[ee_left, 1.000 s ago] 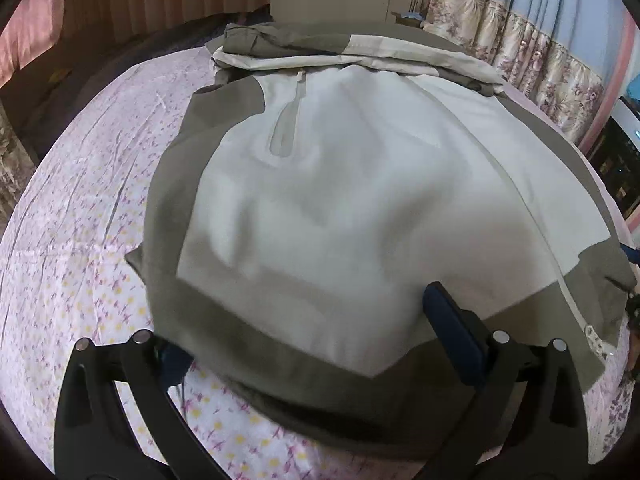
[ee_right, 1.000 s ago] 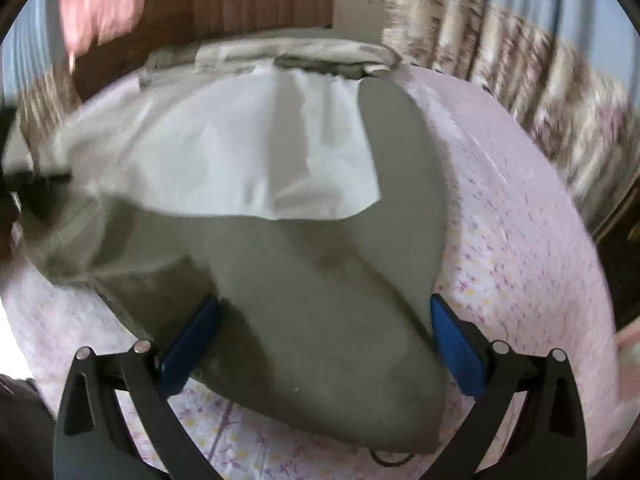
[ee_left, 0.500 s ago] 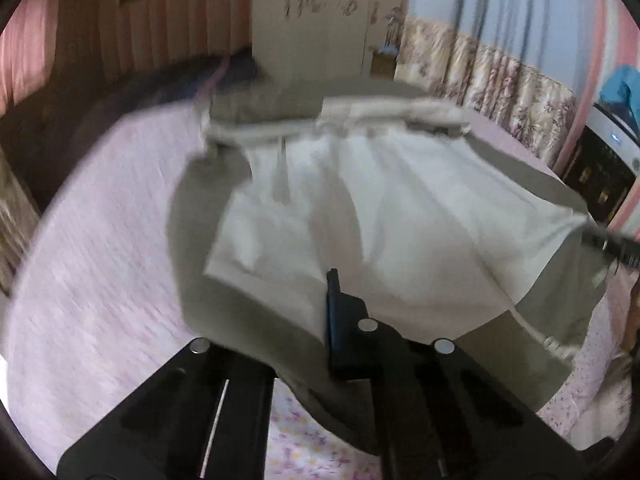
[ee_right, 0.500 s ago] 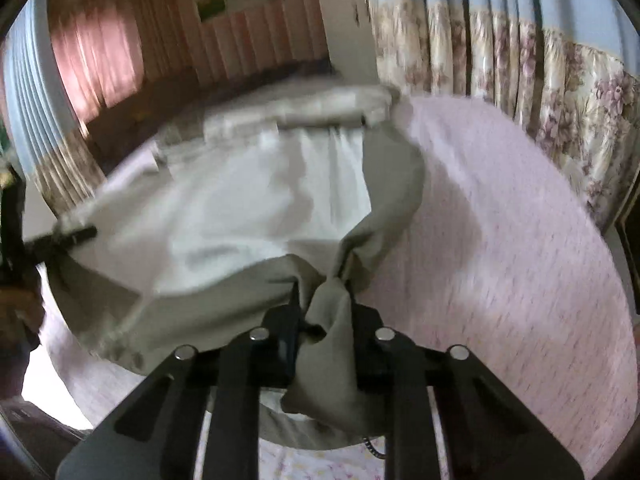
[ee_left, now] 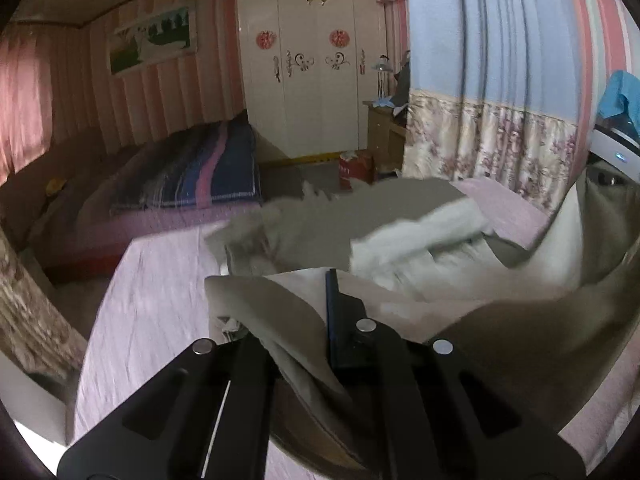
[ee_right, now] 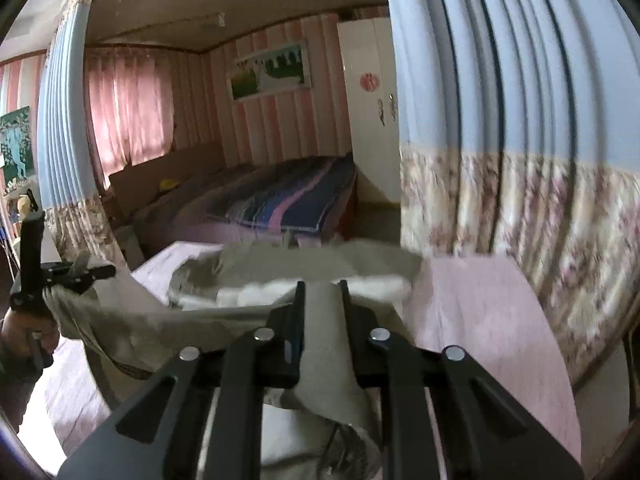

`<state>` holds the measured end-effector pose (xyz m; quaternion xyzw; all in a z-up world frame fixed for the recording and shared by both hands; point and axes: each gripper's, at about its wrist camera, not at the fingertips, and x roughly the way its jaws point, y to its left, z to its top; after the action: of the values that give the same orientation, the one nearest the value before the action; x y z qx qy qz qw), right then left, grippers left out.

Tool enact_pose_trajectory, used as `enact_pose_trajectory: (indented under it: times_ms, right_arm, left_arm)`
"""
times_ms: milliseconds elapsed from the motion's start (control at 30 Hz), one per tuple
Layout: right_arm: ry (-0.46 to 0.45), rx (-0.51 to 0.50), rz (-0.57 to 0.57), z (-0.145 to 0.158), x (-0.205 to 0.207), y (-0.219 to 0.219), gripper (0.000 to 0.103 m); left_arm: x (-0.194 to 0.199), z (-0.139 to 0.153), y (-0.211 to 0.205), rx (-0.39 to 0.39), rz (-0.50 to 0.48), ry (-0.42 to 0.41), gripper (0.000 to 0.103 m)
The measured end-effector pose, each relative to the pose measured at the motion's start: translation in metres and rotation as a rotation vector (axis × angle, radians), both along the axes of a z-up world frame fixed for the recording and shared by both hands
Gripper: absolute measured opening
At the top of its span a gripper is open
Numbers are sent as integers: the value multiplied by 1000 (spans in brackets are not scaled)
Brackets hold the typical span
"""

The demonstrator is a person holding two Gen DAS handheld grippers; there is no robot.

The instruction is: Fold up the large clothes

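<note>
The large olive and cream jacket (ee_left: 400, 248) lies on the pink floral bed sheet (ee_left: 160, 300), with its near hem lifted off the bed. My left gripper (ee_left: 320, 292) is shut on an olive fold of that hem; the cloth drapes over its left finger. In the right wrist view, my right gripper (ee_right: 321, 292) has a bunched olive strip of the jacket (ee_right: 304, 264) between its pads, and its jaws are closing on it. The left gripper (ee_right: 80, 272) also shows there at far left, held by a hand (ee_right: 24, 328), with the hem hanging between both grippers.
Beyond this bed stands a second bed with a dark striped blanket (ee_left: 192, 176). A white wardrobe (ee_left: 312, 80) is at the back, with a red box (ee_left: 356, 166) on the floor. Blue and floral curtains (ee_right: 520, 160) hang close on the right.
Both grippers went from open around the flat jacket's hem to shut on it. Both have risen, lifting the hem off the bed toward the collar end.
</note>
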<state>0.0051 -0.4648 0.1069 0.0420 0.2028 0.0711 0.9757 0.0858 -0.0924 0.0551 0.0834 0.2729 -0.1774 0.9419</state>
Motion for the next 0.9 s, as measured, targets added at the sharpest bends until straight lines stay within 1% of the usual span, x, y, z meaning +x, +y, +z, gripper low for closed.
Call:
enact_pose_trajectory:
  times_ms: [100,200,267,333,400,433,467,500,533,567,600,633,667,700,733,767,800,900]
  right_arm:
    - [2,-8,-2,4,48,-4,11]
    - [26,-9,-16,-4,104,-7,10]
    - [69,5,-36,-15,147,-12,10]
    - [129,-1,-63,-30,189,-17,10]
    - [194,-2,-91,-45,220,-22,10]
    - [264,9,-101,-60,244,-27,13]
    - [301,14,-121,-70,258,-32,15]
    - [337,9,-158,-81,274,-37,31]
    - [358,14,-172,-87,281,-42,54]
    - [365,39,-179,-90,286,-48,62]
    - [350,63,-174,-87,285,-52,66]
    - [338,66,-174,-84,279,-54,67]
    - [317,59,-177,-79,274,-56,68]
    - [294,45,-179,-72,266,-58,74]
    - [285,37,-178,-69,263,-60,75]
    - [278,32,-176,-64,258,-63,75]
    - [260,30,-175,-58,249,-65,75]
    - [206,30,-176,-47,219,-72,82]
  left_arm:
    - [48,5,-9,6,-14,26,2]
    - [96,1,-21,21,-23,63,2]
    - [127,-5,-26,23,-21,105,4]
    - [166,-12,-27,-1,0,160,6]
    - [206,-23,-30,-4,5,234,6]
    - [220,-30,-30,-3,12,259,6]
    - [234,-38,-30,-8,16,300,7]
    - [251,-51,-30,-8,17,373,7]
    - [260,-59,-29,-10,20,417,7]
    - [265,-65,-26,-17,23,452,10]
    - [265,-67,-22,-30,20,473,15]
    - [260,-64,-17,-49,16,466,28]
    - [254,-60,-11,-68,4,452,36]
    - [247,-52,-4,-87,-14,446,38]
    - [242,-45,2,-103,-29,448,53]
    - [239,-41,6,-110,-32,440,63]
    - [231,-32,11,-111,-24,411,63]
    - [214,-21,20,-98,-27,378,63]
